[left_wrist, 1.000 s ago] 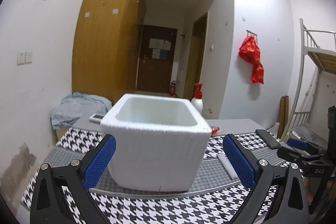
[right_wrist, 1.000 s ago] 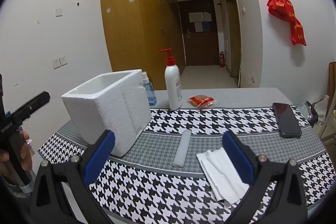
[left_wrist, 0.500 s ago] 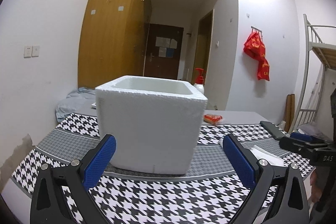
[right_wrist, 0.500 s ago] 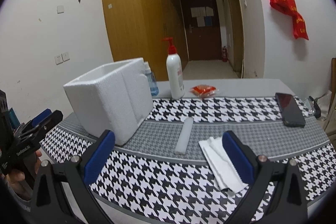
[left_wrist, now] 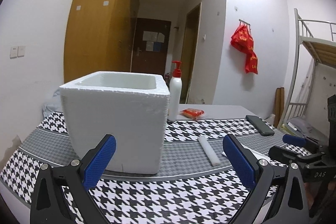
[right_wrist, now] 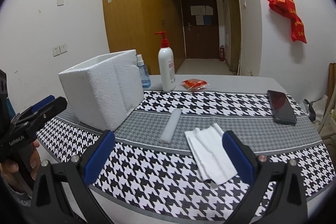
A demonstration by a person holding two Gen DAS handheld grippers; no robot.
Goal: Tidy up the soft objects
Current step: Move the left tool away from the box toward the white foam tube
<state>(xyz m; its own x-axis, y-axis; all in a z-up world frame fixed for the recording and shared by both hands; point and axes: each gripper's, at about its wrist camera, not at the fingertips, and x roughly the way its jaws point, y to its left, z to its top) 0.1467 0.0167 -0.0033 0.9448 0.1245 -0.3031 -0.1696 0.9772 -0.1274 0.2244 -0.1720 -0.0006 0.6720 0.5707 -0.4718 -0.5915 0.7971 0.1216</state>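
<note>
Left gripper (left_wrist: 169,159): jaws wide apart, empty, held in front of the foam box (left_wrist: 117,119). Right gripper (right_wrist: 168,156): jaws wide apart, empty, above the cloth (right_wrist: 147,171) near the front edge.

Box — white, thick-walled, open top, upright on the left of the cloth. Foam strip (right_wrist: 171,128) — white, slim, lying flat right of the box, apart from it. Tissue (right_wrist: 210,153) — white, folded, crinkled, flat, just right of the strip, by the right gripper's right pad.

Grainy white foam box (right_wrist: 103,93); soft matt cloth (right_wrist: 210,152); woven tablecloth (right_wrist: 168,177); glossy phone (right_wrist: 281,106); smooth plastic bottle (right_wrist: 167,68).
</note>
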